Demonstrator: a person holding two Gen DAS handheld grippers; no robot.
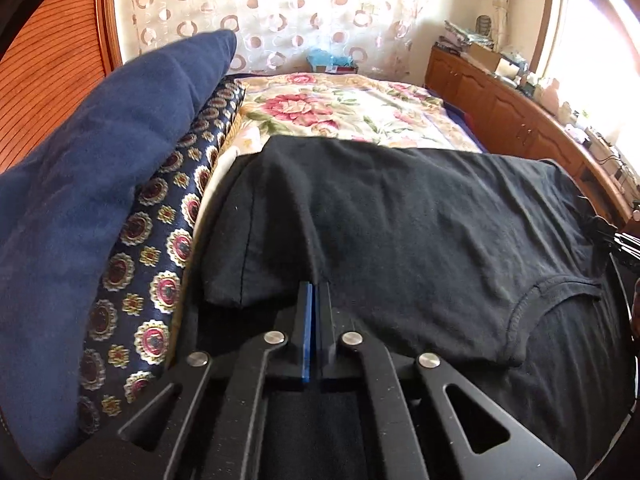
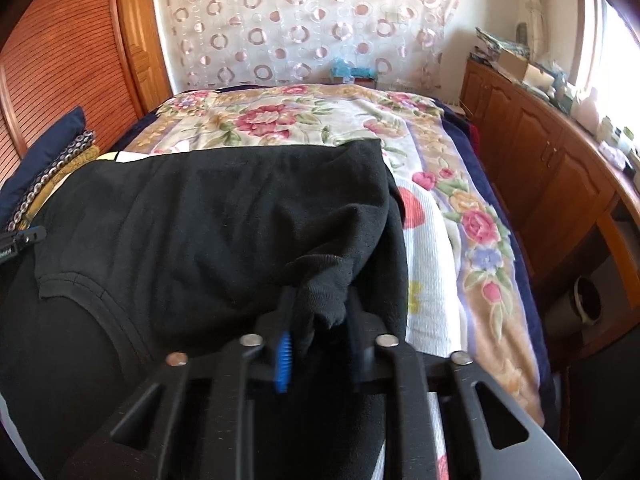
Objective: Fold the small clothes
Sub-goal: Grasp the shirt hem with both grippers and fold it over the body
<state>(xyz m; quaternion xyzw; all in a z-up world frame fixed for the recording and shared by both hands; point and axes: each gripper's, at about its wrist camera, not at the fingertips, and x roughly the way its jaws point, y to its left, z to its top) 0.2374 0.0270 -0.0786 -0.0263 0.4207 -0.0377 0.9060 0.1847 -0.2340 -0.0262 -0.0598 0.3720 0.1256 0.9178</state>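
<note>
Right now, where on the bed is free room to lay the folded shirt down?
Free: floral blanket beyond the black shirt, toward the curtain. Crowded: stacked cushions on the left; cabinet top cluttered.

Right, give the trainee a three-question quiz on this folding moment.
1. True or false: the left hand-held gripper is open and clear of the black T-shirt.
2. What does the right hand-held gripper pinch?
3. The navy pillow lies on which side of the shirt: A left, B right?

Key: 1 false, it is shut on the fabric; 2 a bunched edge of the black T-shirt; 3 A.
</note>
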